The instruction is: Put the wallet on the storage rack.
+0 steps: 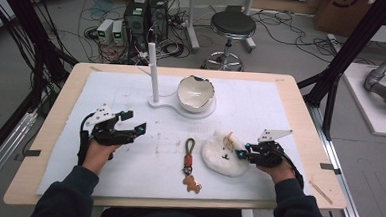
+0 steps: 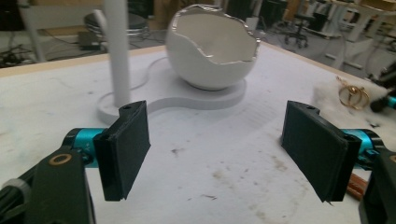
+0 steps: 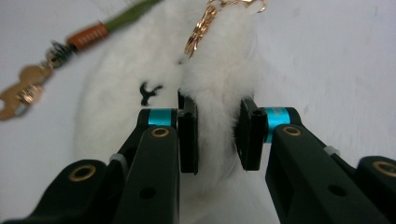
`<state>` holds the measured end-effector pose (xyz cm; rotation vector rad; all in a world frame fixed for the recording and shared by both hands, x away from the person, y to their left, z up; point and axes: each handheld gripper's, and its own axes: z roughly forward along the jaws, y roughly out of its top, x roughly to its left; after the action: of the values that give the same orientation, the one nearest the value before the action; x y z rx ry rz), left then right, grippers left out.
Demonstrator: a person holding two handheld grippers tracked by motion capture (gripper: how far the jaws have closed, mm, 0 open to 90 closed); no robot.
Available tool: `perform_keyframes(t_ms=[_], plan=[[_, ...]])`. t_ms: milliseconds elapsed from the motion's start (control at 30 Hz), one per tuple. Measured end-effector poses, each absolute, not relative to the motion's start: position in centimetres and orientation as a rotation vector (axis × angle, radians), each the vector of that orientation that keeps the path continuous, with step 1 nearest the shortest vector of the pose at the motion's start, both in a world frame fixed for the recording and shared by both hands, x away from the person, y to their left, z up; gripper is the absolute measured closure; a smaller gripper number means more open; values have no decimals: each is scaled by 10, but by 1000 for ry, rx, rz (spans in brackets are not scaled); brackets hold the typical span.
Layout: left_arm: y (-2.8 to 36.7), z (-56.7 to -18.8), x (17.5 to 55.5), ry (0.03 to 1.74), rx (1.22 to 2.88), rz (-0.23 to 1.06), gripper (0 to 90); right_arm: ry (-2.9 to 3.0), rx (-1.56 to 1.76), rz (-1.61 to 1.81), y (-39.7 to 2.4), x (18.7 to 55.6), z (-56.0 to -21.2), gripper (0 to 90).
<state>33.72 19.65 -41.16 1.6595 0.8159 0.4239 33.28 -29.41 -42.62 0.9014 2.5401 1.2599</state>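
A white fluffy plush charm [image 1: 223, 152] with a gold clasp lies on the white mat, right of centre. My right gripper [image 1: 242, 154] is shut on its right edge; in the right gripper view the pads squeeze the fur [image 3: 215, 70] between them, around my right gripper [image 3: 217, 135]. A keychain [image 1: 190, 163] with a green loop, an orange wrap and a brown bear lies just left of the plush, also seen as the keychain [image 3: 70, 39]. My left gripper [image 1: 136, 121] hovers open at the left, with nothing between its jaws, and my left gripper [image 2: 224, 154] faces the stand.
A white stand with an upright pole [image 1: 153, 71] and a cracked-egg bowl [image 1: 195, 92] sits at the back centre of the mat [image 1: 261, 107]. The bowl [image 2: 212, 46] and pole [image 2: 117, 51] are ahead of the left gripper. Wooden table edges frame the mat.
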Motion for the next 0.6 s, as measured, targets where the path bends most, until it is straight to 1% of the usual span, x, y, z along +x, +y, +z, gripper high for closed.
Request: perform_keyframes(t_ms=[100,267,300,333,467,600], plan=[[183,-411,337,769,1684,386,270,2487,822,1342,-288,330,-417,748],[155,-411,336,679,1724,307,280,2431,718,1452,-276,326,-406,748],[155,-411,336,679,1724,307,281,2431,718,1452,-276,326,-406,748],[147,-410,335,652,1738,276,282,2401,685,1479,-272,324,-401,748],[130,-412,335,605,1757,206,282,2391,651,1528,-266,323,-398,747],[119,-415,335,584,1783,171,293,2402,631,1526,-258,323,-398,745]])
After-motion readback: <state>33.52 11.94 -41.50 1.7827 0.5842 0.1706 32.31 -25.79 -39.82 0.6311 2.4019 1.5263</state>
